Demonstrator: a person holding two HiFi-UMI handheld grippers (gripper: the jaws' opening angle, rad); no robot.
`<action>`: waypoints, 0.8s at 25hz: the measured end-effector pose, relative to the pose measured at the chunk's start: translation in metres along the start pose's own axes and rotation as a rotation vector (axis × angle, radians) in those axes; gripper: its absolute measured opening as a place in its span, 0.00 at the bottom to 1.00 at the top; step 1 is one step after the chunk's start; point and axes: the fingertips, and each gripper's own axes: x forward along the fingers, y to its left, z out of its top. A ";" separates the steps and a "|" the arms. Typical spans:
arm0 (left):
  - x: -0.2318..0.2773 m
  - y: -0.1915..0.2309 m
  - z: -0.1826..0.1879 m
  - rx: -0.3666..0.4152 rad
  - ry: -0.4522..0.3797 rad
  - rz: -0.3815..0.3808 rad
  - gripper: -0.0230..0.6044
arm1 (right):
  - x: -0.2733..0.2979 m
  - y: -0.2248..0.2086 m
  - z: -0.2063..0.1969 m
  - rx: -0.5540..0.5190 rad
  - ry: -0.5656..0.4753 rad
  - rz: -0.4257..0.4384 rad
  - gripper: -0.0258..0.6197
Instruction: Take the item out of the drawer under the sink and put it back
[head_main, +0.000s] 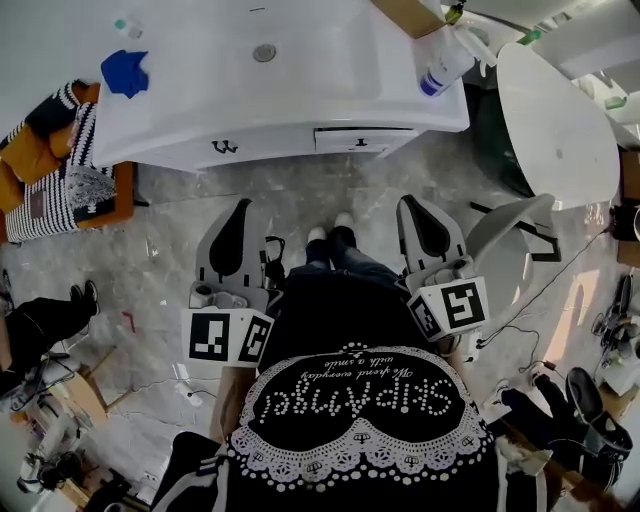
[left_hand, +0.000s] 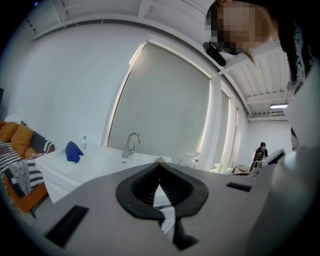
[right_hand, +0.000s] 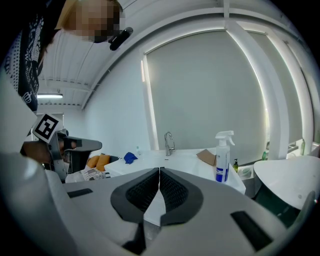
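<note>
Facing one sink (head_main: 300, 75), two drawers (head_main: 225, 147) (head_main: 362, 140), two closed grippers (head_main: 241, 205) (head_main: 411, 203)

Your sink unit (head_main: 330, 70) reads white; your cloth (head_main: 124, 72) blue. Your cushion (head_main: 50, 212): black-and-white stripes.

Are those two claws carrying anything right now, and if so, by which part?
Nothing is held: the left claw and the right claw are both shut, with nothing between their tips.

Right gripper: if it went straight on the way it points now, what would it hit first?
The right gripper, shut and empty, would probably meet the white sink cabinet first, near its drawer front; only floor lies between. Depth unclear.
</note>
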 end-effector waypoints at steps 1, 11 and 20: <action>0.001 0.000 0.001 0.002 -0.004 0.006 0.04 | 0.001 -0.002 0.001 -0.002 -0.002 0.003 0.07; 0.017 -0.016 0.007 0.017 -0.051 0.028 0.04 | 0.004 -0.029 0.010 -0.021 -0.039 0.024 0.07; 0.030 -0.039 0.002 0.019 -0.071 0.017 0.04 | -0.007 -0.053 0.013 -0.034 -0.061 0.017 0.07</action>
